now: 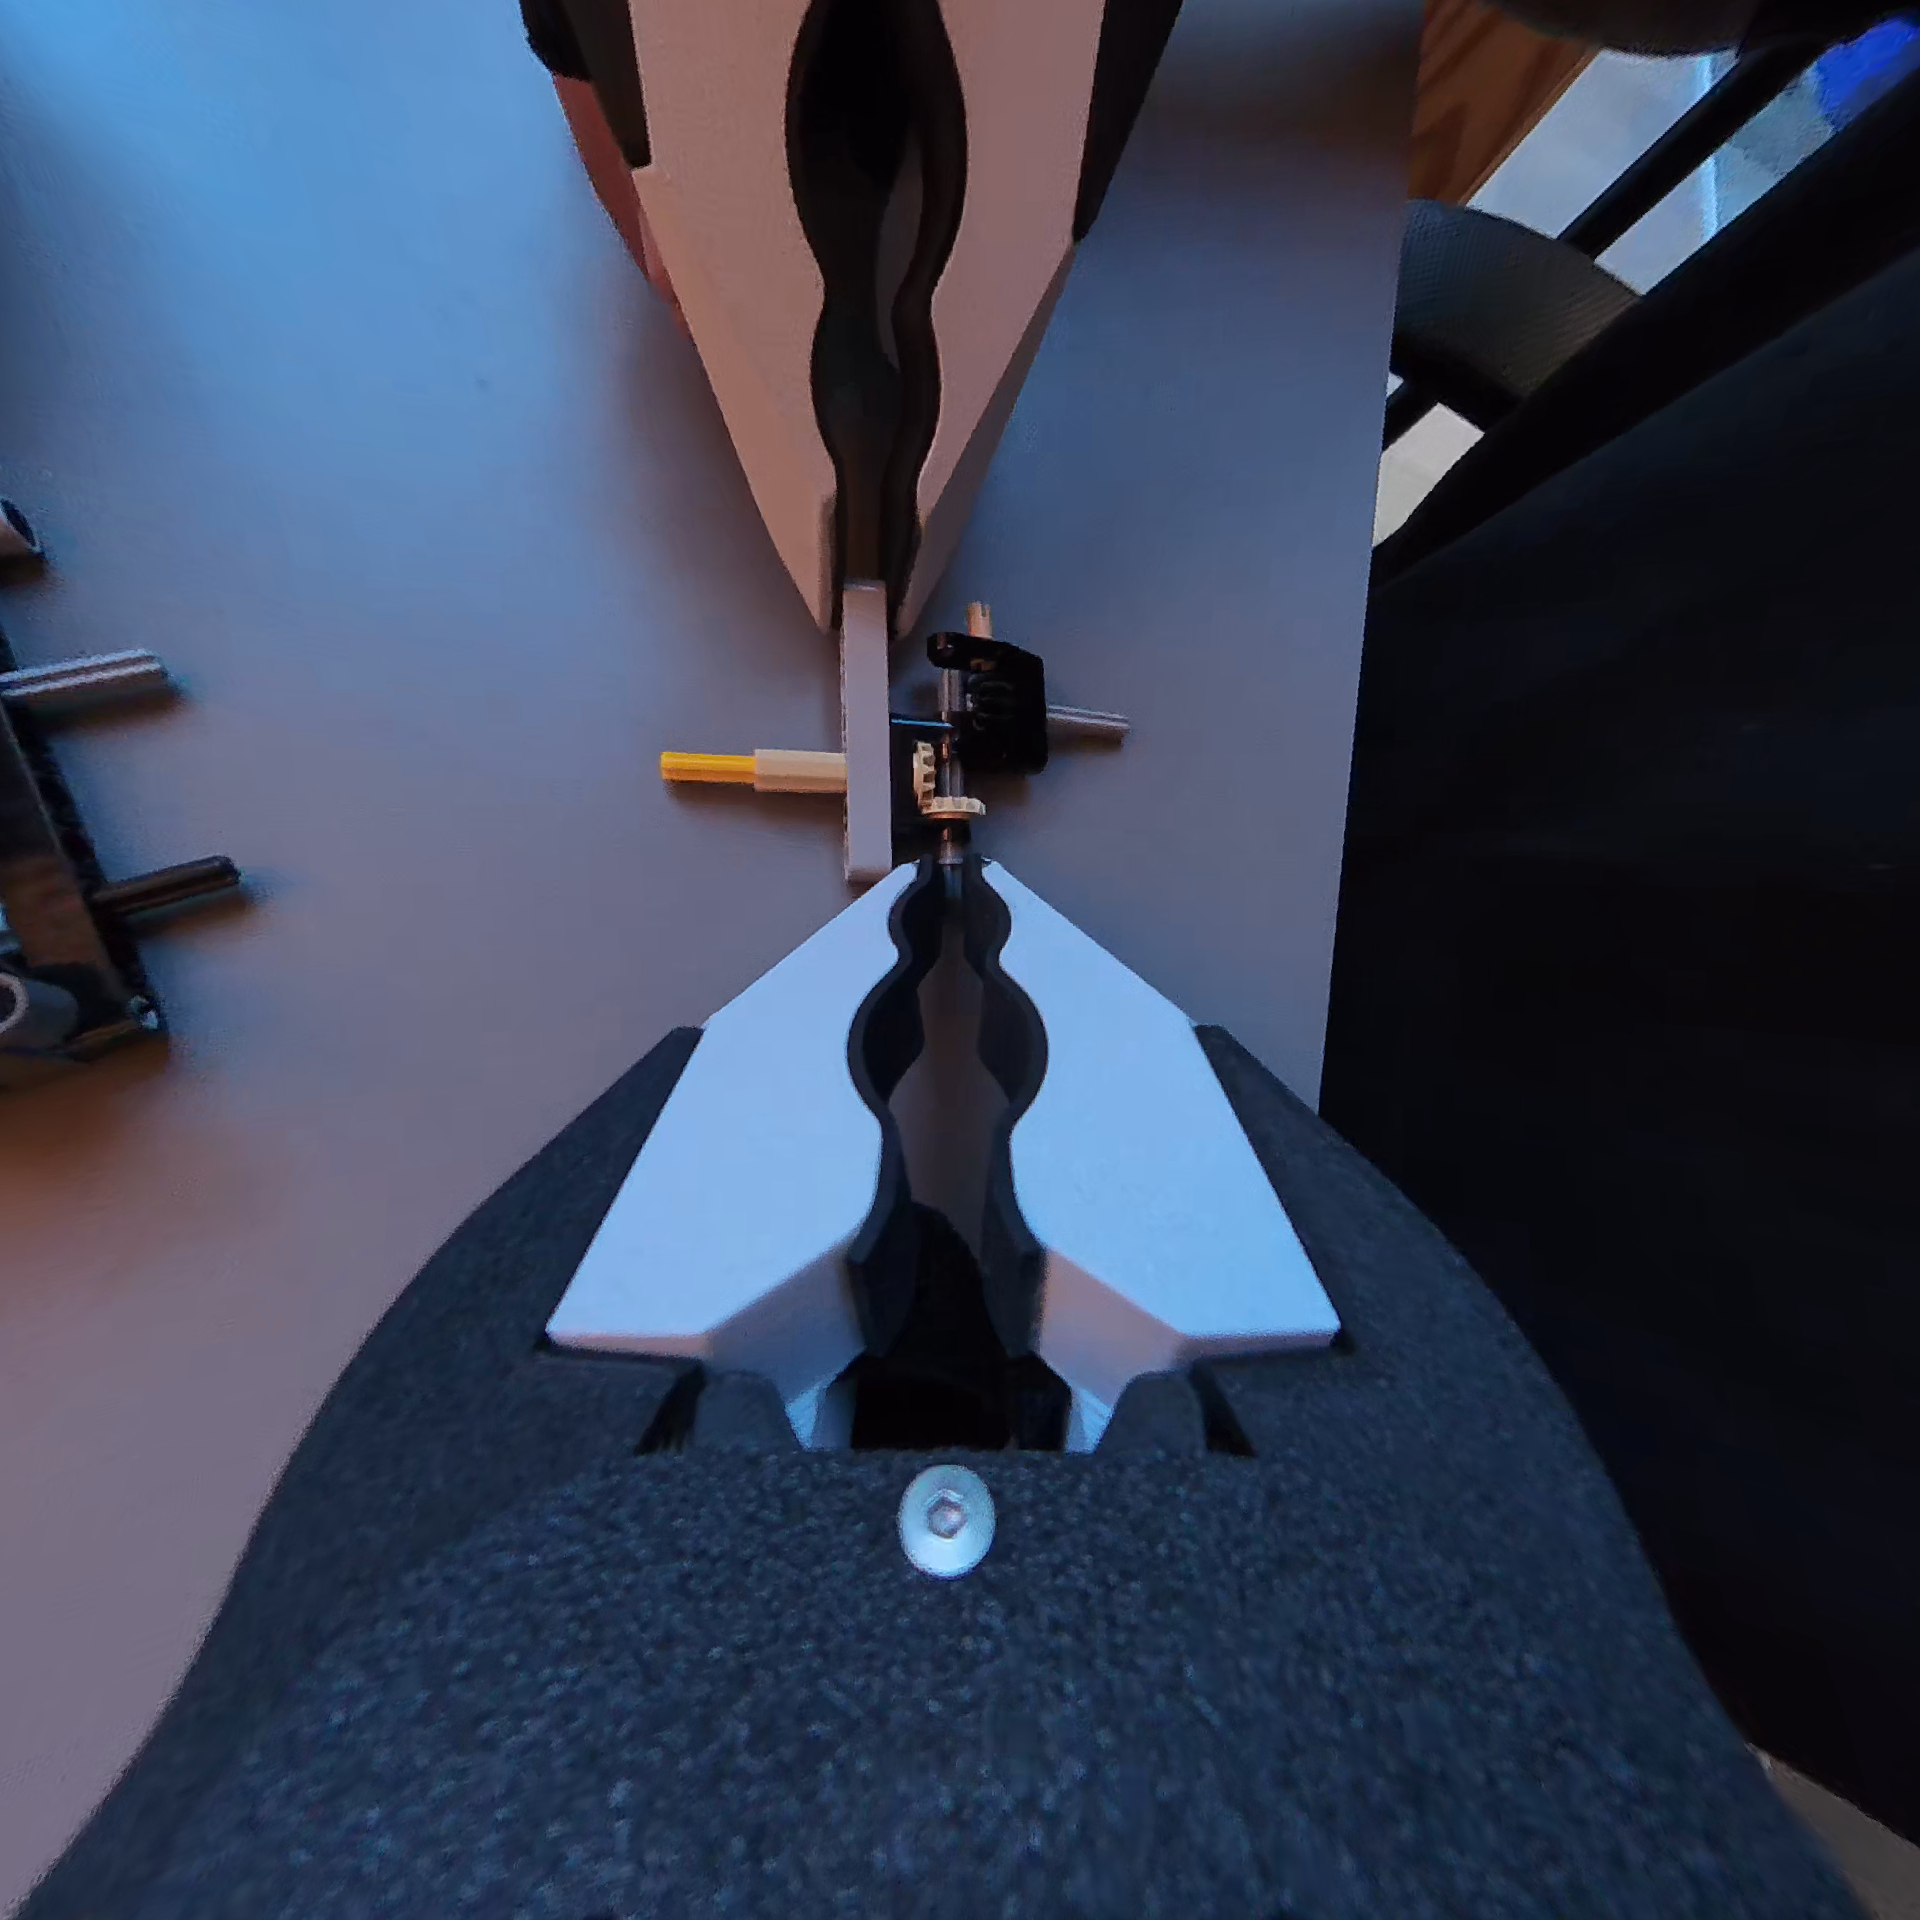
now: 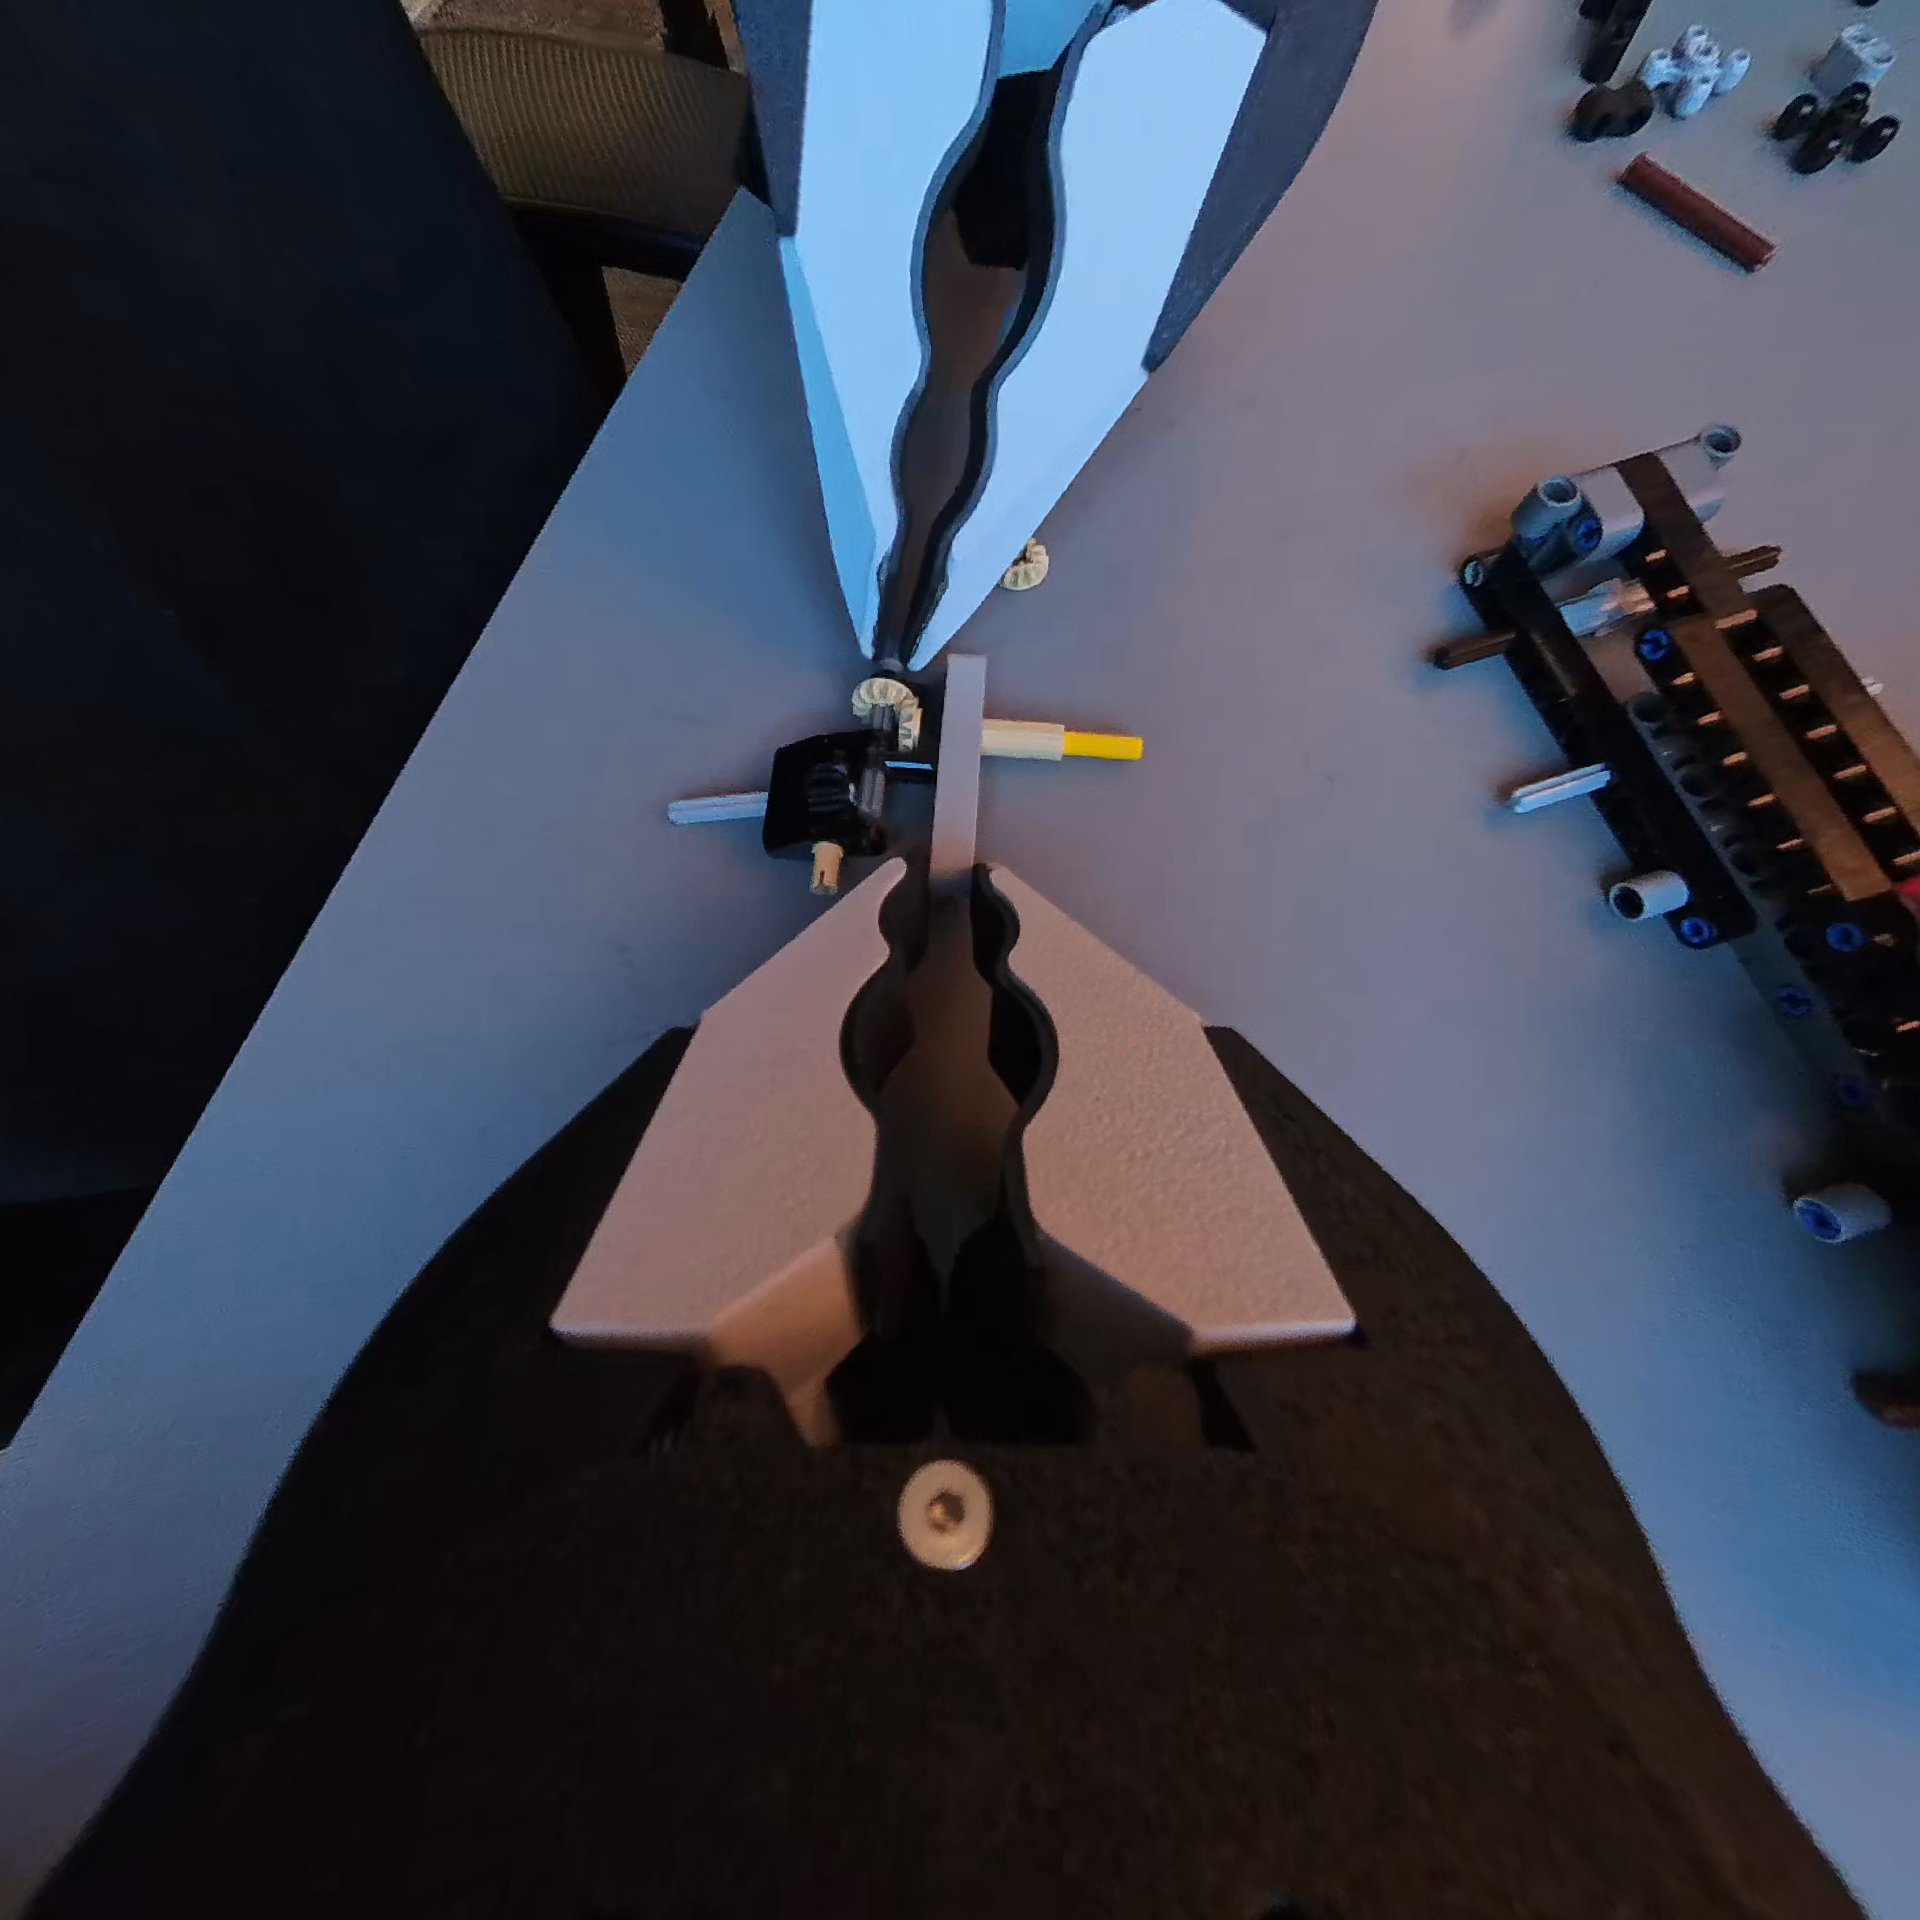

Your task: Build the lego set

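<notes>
A small sub-assembly hangs between my two grippers just above the table. It has a grey beam [image 1: 868,748], a yellow axle [image 1: 707,767] in a tan sleeve, a black bracket [image 1: 997,707], two meshed tan bevel gears [image 1: 948,805] and a grey axle [image 1: 1091,722]. My left gripper [image 1: 951,873] is shut on the dark axle end below the gears. My right gripper [image 2: 948,873] is shut on the lower end of the grey beam [image 2: 961,748]. Each gripper shows tip-to-tip in the other's view, the right gripper [image 1: 868,592] and the left gripper [image 2: 894,649].
A large black frame assembly [image 2: 1714,779] with blue pins and grey axles lies to the right, also at the left edge of the left wrist view [image 1: 62,914]. A loose tan gear [image 2: 1029,566], a brown bar [image 2: 1694,213] and small parts [image 2: 1683,78] lie beyond. The table edge [image 2: 520,582] runs close by.
</notes>
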The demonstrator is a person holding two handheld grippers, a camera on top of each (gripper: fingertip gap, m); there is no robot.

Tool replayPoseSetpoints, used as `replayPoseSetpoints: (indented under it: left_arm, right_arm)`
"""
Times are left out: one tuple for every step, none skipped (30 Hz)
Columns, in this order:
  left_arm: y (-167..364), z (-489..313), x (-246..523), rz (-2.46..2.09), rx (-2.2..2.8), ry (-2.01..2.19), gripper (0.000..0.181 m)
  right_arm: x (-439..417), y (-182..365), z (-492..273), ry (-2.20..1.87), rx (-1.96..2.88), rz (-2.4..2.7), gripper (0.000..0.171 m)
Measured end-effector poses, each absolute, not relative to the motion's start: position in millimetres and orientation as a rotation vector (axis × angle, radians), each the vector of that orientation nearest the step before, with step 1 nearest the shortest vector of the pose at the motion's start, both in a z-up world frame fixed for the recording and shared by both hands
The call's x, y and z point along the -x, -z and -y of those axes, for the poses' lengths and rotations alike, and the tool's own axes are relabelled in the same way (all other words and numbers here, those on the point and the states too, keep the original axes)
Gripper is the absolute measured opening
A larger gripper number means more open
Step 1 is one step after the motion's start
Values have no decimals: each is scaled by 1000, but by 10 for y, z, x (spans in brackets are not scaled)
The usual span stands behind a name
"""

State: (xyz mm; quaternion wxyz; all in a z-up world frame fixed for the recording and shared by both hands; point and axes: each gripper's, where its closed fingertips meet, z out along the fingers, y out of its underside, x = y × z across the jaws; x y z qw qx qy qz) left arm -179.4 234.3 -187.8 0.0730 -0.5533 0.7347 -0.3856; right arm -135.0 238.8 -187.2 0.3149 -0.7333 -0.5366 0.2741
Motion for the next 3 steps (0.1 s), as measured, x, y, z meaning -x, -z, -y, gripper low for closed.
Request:
replayPoseSetpoints:
  left_arm:
    - [1875,-2337,1799,-2199,1665,1175,1]
    - [1872,-2325,1804,-2198,1667,1188,1]
    - [1872,-2320,1809,-2195,1662,1192,1]
  right_arm:
    - [1354,1884,-2383,-712,1933,1423,7]
    - [1357,1893,-2364,-717,1937,1432,7]
    - [1360,1884,-2355,-725,1930,1435,7]
